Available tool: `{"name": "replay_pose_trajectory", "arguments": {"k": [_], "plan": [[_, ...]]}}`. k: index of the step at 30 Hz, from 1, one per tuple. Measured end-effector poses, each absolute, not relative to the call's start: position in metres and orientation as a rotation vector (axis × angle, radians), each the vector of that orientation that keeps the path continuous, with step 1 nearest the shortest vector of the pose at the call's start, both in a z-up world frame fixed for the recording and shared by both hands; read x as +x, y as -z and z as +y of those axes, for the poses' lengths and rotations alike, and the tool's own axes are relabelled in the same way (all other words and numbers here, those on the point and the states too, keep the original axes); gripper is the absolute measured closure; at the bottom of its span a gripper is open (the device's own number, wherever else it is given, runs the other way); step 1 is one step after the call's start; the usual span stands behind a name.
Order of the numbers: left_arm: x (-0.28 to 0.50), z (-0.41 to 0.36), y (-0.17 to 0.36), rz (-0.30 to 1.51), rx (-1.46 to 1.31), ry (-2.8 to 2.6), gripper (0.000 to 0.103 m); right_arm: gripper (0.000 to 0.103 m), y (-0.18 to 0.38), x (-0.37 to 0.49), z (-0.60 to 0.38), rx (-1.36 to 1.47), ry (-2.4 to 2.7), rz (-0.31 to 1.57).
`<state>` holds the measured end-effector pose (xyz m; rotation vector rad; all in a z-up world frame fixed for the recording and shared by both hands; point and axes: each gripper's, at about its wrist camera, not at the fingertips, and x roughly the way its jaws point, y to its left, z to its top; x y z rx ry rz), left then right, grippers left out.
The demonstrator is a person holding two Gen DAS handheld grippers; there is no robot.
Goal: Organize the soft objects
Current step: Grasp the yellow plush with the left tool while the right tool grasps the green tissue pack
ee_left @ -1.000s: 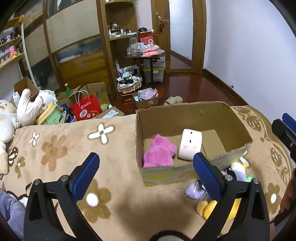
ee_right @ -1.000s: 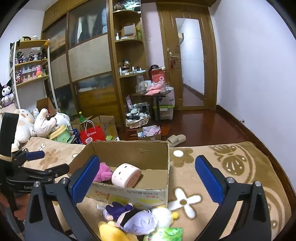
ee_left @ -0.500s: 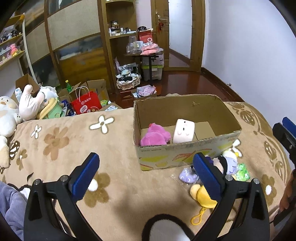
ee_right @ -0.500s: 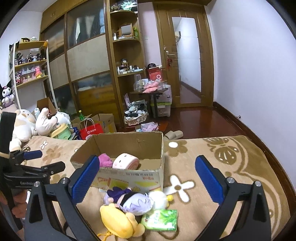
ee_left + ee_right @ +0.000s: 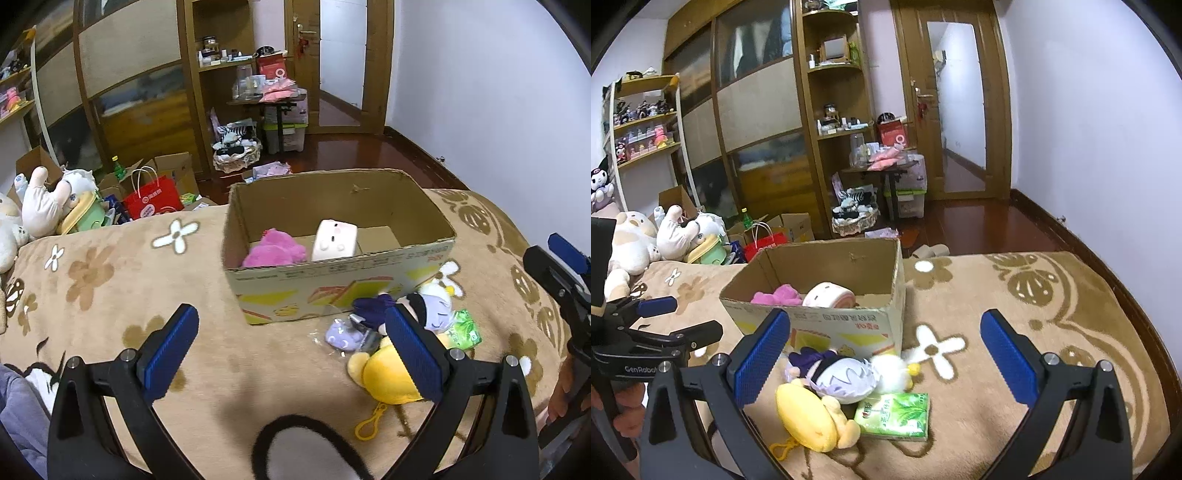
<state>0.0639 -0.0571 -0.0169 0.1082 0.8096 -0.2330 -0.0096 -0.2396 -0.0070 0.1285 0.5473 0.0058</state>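
An open cardboard box (image 5: 343, 291) (image 5: 827, 325) stands on the floral bed cover and holds a pink plush (image 5: 273, 253) (image 5: 775, 295) and a cream roll-shaped plush (image 5: 334, 240) (image 5: 829, 295). In front of it lie a yellow plush with a keyring (image 5: 384, 376) (image 5: 809, 417), a purple-haired doll (image 5: 424, 310) (image 5: 842, 376), a small lilac plush in a clear bag (image 5: 341, 336) and a green tissue pack (image 5: 461, 330) (image 5: 895, 415). My left gripper (image 5: 291, 350) is open and empty, back from the box. My right gripper (image 5: 884, 363) is open and empty above the pile.
Large plush animals (image 5: 40, 203) (image 5: 631, 236) lie at the bed's left end. Beyond the bed are a red shopping bag (image 5: 153, 197), boxes, shelving and a door. A black-and-white plush (image 5: 306, 450) sits at the bottom edge in the left wrist view.
Both grippers have pulled back and away from the box, so the box looks smaller and the pile of toys in front of it has come fully into view. Both stay open.
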Motion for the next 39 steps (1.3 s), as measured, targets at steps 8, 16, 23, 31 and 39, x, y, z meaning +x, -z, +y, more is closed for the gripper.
{"name": "replay_pose_trajectory", "arguments": {"k": [8, 16, 23, 31, 39], "plan": [[0.073, -0.068, 0.031, 0.847, 0.084, 0.256, 0.003, 0.000, 0.026, 0.004, -0.256, 0.155, 0.038, 0.635], [0.074, -0.090, 0.046, 0.868, 0.099, 0.320, 0.003, 0.000, 0.050, 0.011, -0.267, 0.222, 0.032, 0.741], [0.068, -0.114, 0.060, 0.867, 0.168, 0.384, 0.003, 0.000, 0.071, 0.019, -0.271, 0.239, 0.040, 0.840], [0.064, -0.128, 0.074, 0.913, 0.173, 0.441, 0.003, 0.000, 0.092, 0.026, -0.279, 0.279, 0.030, 0.923], [0.064, -0.143, 0.093, 0.999, 0.165, 0.522, 0.003, 0.000, 0.110, 0.035, -0.276, 0.279, 0.031, 0.991]]}}
